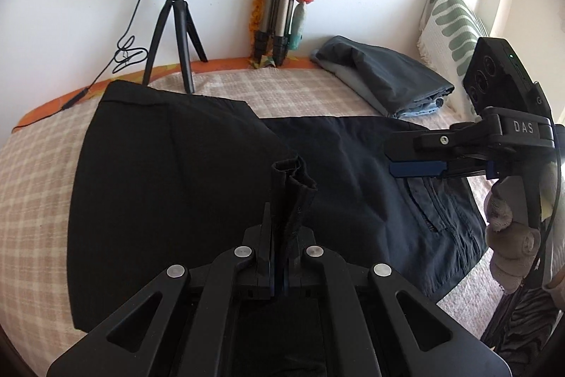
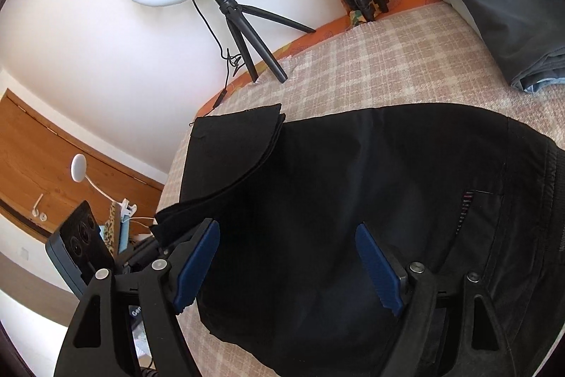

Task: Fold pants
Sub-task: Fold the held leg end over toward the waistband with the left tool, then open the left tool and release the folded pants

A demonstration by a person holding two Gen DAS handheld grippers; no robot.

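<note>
Black pants point(image 1: 169, 182) lie spread on a plaid bed cover point(image 1: 35, 182), with one layer folded over the far left part. My left gripper point(image 1: 282, 235) is shut on a bunched hem of the pants point(image 1: 293, 186), which sticks up between its fingers above the cloth. At the right, my right gripper point(image 1: 402, 152) hovers over the pocket area, held by a gloved hand point(image 1: 508, 228). In the right wrist view my right gripper point(image 2: 287, 267) is open, its blue pads point(image 2: 197, 264) wide apart just above the pants point(image 2: 353, 182), nothing between them. The left gripper point(image 2: 159, 239) shows at lower left, holding the black hem point(image 2: 169, 221).
A ring light on a small black tripod point(image 1: 180, 23) stands at the bed's far edge, its cable trailing left. A folded metal tripod point(image 1: 279, 6) leans on the wall. A stack of folded dark grey garments point(image 1: 388, 80) and a patterned pillow point(image 1: 455, 20) lie far right.
</note>
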